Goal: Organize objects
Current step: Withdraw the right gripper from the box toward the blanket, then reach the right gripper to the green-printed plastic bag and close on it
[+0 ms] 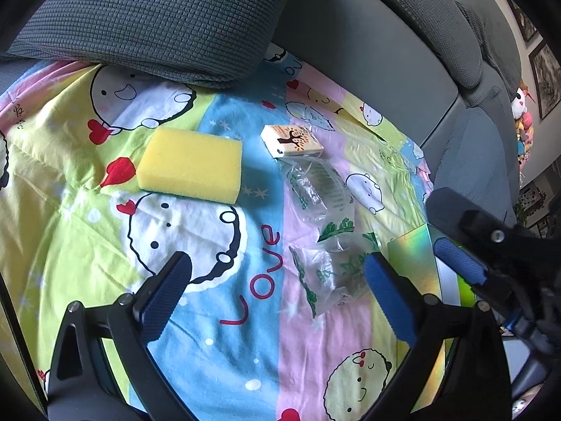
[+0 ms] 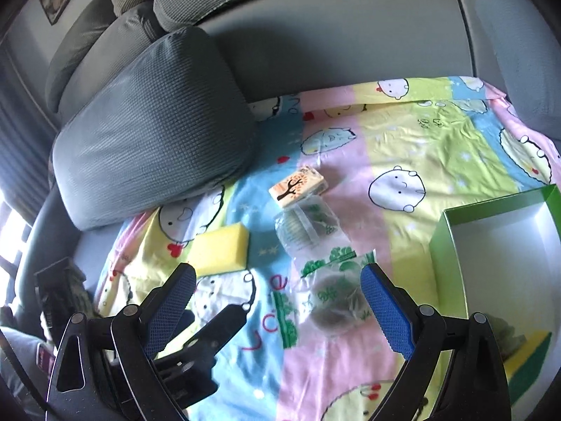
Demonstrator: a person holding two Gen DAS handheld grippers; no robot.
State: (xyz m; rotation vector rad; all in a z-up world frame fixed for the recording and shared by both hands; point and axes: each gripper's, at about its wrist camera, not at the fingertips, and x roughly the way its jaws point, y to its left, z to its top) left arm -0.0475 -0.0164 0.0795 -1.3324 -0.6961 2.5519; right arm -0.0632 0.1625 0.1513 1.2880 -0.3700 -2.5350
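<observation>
On the cartoon-print sheet lie a yellow sponge (image 1: 191,165) (image 2: 221,249), a small tissue pack with a tree print (image 1: 292,140) (image 2: 298,186), a crumpled clear plastic wrapper (image 1: 315,189) (image 2: 305,228) and a green-printed plastic bag (image 1: 329,273) (image 2: 333,301) holding something dark. My left gripper (image 1: 277,280) hovers open over the sheet, its right finger beside that bag. My right gripper (image 2: 280,301) is open too, the bag lying just inside its right finger and untouched. In the left wrist view the right gripper (image 1: 441,231) hangs at the box's edge.
An open green box (image 2: 491,245) (image 1: 413,256) with a white inside stands at the right. A green-and-yellow scouring sponge (image 2: 526,351) lies near its front corner. A grey cushion (image 1: 157,21) (image 2: 150,133) leans on the sofa back (image 2: 333,42) behind the objects.
</observation>
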